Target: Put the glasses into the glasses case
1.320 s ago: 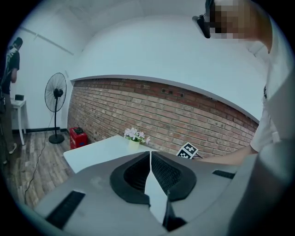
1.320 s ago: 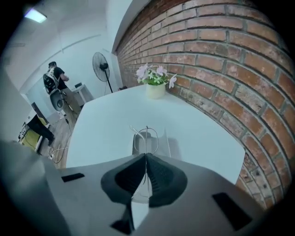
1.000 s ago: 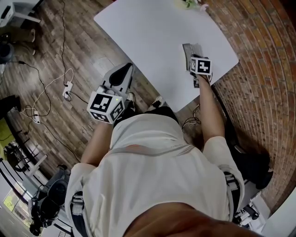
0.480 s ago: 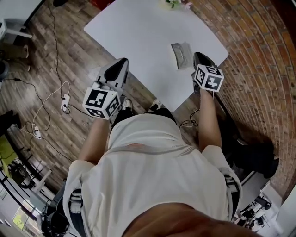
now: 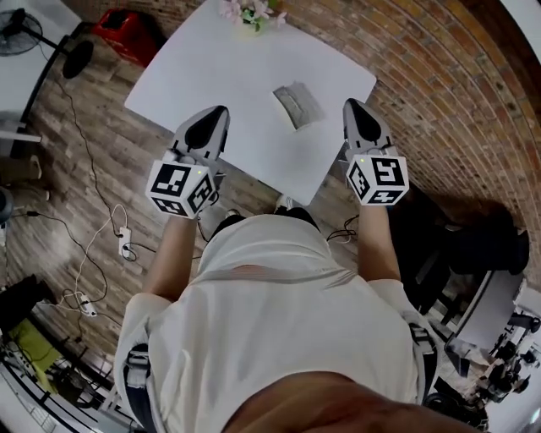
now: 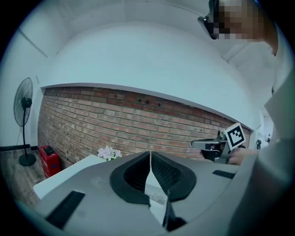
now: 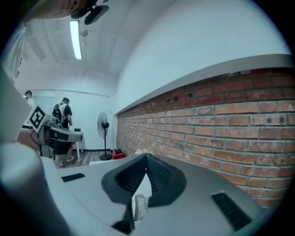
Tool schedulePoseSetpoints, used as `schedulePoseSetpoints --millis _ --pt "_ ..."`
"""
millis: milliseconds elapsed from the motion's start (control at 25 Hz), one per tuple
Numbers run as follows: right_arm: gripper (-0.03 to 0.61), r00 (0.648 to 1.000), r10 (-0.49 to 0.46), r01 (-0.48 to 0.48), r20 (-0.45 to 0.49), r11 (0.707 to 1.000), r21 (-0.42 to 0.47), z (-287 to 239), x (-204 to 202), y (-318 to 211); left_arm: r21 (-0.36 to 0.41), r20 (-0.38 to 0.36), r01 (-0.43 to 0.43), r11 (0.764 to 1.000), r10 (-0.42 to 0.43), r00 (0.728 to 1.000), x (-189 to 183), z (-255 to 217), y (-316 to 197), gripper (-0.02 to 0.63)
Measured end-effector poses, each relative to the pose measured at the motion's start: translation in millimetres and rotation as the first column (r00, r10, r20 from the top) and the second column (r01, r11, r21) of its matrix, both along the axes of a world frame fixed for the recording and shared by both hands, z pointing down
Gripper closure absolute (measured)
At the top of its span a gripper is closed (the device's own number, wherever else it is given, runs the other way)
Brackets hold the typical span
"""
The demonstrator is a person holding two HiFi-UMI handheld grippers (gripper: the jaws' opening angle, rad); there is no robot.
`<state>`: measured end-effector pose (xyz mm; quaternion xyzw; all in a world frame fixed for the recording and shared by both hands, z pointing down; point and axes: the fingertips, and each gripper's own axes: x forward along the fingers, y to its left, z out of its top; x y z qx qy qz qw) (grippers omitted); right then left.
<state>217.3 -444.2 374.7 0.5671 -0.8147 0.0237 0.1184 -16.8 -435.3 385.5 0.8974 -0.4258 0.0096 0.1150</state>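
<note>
A grey glasses case (image 5: 296, 105) lies on the white table (image 5: 220, 68), near its front corner. No glasses show outside it. My left gripper (image 5: 218, 112) hovers over the table's near edge, left of the case, jaws shut and empty. My right gripper (image 5: 352, 106) hangs just right of the case, past the table's edge, also shut on nothing. In the right gripper view a sliver of the case (image 7: 139, 205) shows below the closed jaws of the right gripper (image 7: 146, 157). In the left gripper view the left gripper (image 6: 150, 155) points level at the brick wall.
A small bunch of pink flowers (image 5: 250, 10) stands at the table's far edge. A red box (image 5: 128, 34) and a standing fan (image 6: 25, 107) are on the wooden floor to the left. Cables and a power strip (image 5: 124, 243) lie there too. A brick wall (image 5: 439, 93) runs along the right.
My right gripper has drawn back off the glasses case and to its right. Both grippers now stand side by side at the table's near edge. The case stays on the table.
</note>
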Motion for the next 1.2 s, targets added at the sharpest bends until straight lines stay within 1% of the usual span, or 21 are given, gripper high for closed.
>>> schedulePoseSetpoints --millis 120,200,360,520,680,960,1200 --pt "0.526 0.998 0.049 -0.051 0.032 0.997 0.055 -23.3 10.7 20.6 0.026 -0.002 -0.063 0.998 0.063 0.998 17.1 -10.7 0.0 0.591" --pt "0.526 0.996 0.075 -0.078 0.043 0.994 0.074 -31.6 17.5 31.8 0.034 -0.007 -0.091 0.995 0.091 0.996 25.9 -14.5 1.3 0.591" --pt "0.528 0.991 0.127 -0.130 0.044 0.988 0.080 -34.8 30.7 47.5 0.050 -0.012 -0.134 0.990 0.135 0.991 39.4 -20.3 4.8 0.591" --pt "0.528 0.986 0.154 -0.158 0.062 0.985 0.068 -30.8 39.7 56.3 0.062 -0.012 -0.159 0.985 0.160 0.987 47.6 -25.4 8.7 0.591" --pt "0.528 0.984 0.161 -0.166 0.075 0.984 0.069 -29.5 41.7 59.8 0.066 -0.006 -0.167 0.984 0.168 0.986 49.0 -27.1 13.4 0.591" --pt "0.526 0.986 0.142 -0.147 0.084 0.987 0.058 -24.1 35.0 61.0 0.056 -0.016 -0.139 0.989 0.140 0.990 42.7 -27.2 18.9 0.591" --pt "0.528 0.987 0.138 -0.142 0.082 0.989 0.041 -17.5 35.6 66.5 0.053 -0.011 -0.138 0.989 0.139 0.990 43.2 -26.1 24.8 0.591"
